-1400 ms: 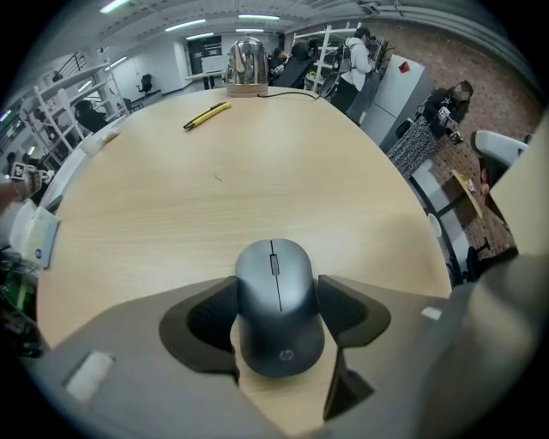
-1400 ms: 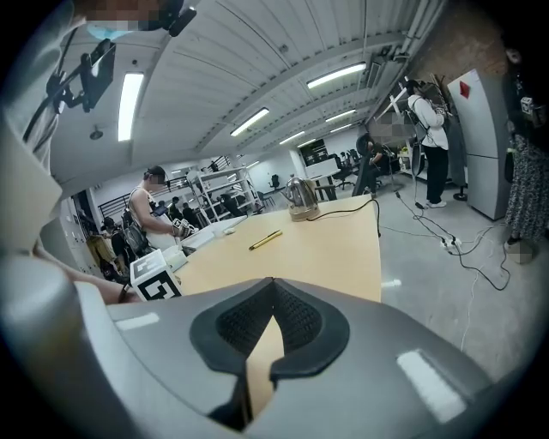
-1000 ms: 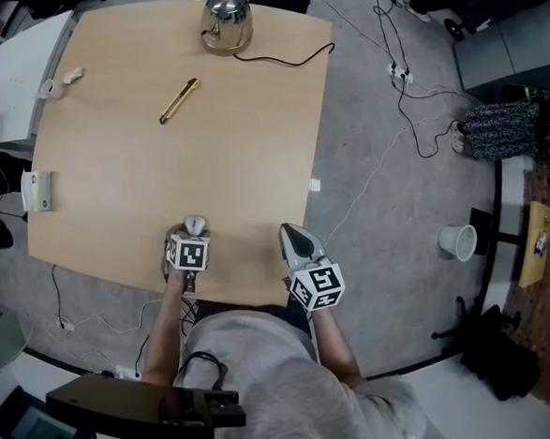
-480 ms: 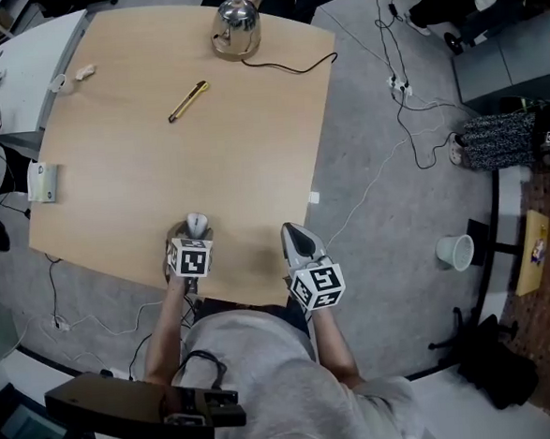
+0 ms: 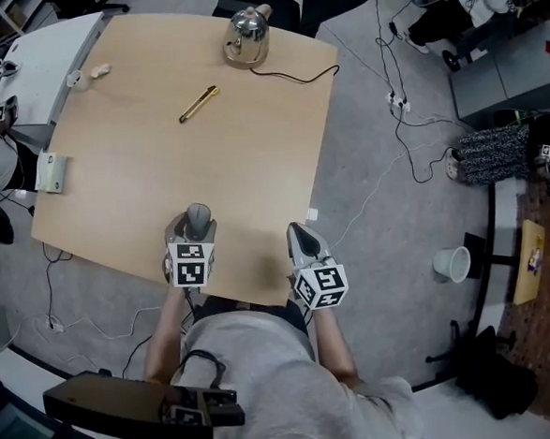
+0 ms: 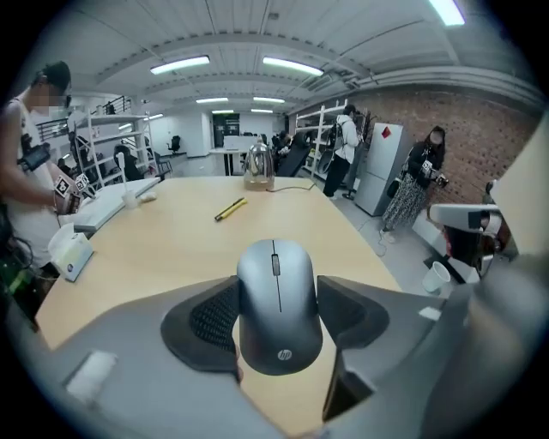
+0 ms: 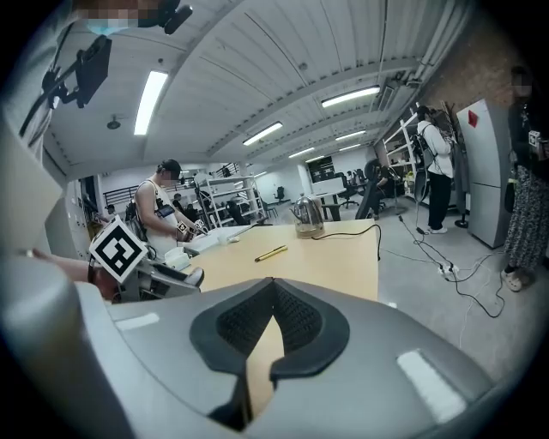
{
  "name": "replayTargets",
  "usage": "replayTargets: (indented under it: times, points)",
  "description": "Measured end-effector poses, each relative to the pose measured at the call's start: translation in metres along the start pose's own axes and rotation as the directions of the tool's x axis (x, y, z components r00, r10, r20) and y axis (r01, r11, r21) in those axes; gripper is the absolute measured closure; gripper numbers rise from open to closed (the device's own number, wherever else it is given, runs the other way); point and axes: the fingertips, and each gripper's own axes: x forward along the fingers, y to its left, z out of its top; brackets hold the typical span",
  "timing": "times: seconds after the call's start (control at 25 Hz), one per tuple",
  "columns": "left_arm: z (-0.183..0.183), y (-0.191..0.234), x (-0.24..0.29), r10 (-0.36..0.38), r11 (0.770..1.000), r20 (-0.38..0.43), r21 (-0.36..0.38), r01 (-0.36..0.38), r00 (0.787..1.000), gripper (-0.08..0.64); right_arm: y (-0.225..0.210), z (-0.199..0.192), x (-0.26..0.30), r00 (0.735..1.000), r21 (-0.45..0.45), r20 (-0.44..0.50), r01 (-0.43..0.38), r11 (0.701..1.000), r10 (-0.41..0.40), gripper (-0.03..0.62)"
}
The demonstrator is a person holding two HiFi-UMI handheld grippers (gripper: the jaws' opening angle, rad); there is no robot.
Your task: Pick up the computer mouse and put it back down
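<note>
Clearly, the left tongs [image 5: 197, 231] are clamping the computer mouse [image 6: 279, 304] by its two sides, over the near edge of the table [image 5: 251, 150]. The mouse is showing a smooth dark grey shell, rounded at both ends, with a slim scroll wheel set in a centre seam and a small round logo near its tail. It is probably hanging just clear of the tabletop, though the gap beneath is hard to make out. The right tongs [image 7: 273, 296] are resting with their tips pressed together and nothing between them, beside the table's near corner. A shiny steel kettle [image 5: 248, 36] is standing at the far edge, trailing a black cord; its inside is not showing. A white cup [image 5: 450, 264] is sitting on the floor to the right, its contents unclear.
</note>
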Motion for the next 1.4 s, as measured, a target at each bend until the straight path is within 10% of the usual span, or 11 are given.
replayTargets:
  times: [0.64, 1.0, 1.4]
  points:
    - [0.071, -0.012, -0.096, 0.014, 1.000, 0.399, -0.015, -0.009, 0.917, 0.255, 0.020, 0.024, -0.040, 0.995, -0.066, 0.097, 0.024, 0.997, -0.018, 0.586]
    - [0.086, -0.028, -0.152, -0.022, 1.000, 0.504, 0.026, 0.010, 0.863, 0.255, 0.038, 0.050, -0.071, 0.982, -0.107, 0.186, 0.063, 0.992, -0.043, 0.585]
    - [0.064, -0.042, -0.181, -0.068, 0.998, 0.512, 0.049, 0.050, 0.856, 0.255, 0.068, 0.063, -0.099, 0.967, -0.129, 0.252, 0.071, 0.989, -0.037, 0.586]
